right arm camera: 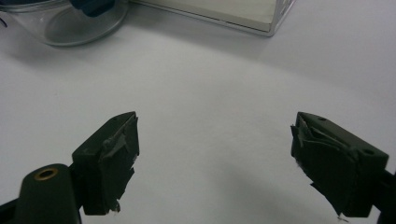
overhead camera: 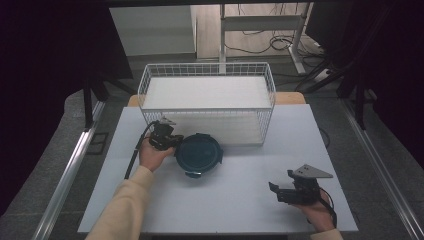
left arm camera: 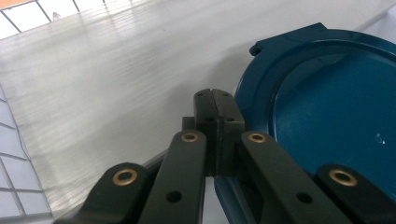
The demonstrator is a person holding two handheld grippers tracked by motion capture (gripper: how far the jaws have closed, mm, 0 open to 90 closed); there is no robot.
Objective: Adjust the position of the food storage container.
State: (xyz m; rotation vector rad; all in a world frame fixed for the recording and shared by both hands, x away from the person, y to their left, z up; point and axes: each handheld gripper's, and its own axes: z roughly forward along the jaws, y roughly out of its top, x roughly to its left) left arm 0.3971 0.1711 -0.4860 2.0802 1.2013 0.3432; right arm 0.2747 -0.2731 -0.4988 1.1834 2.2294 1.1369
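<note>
White table (overhead camera: 240,190): wire basket (overhead camera: 207,95) behind lidded container (overhead camera: 198,154); left hand-held gripper (overhead camera: 172,141) pressed together, seemingly touching it.

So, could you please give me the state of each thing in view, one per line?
Left gripper: jaws shut, at the container's left rim; whether it grips the rim I cannot tell.
Right gripper: jaws open, nothing between them.
Round container: on the table, dark blue lid on.
Wire basket: upright, no loose items inside.
Table: white, bearing container and basket.
</note>
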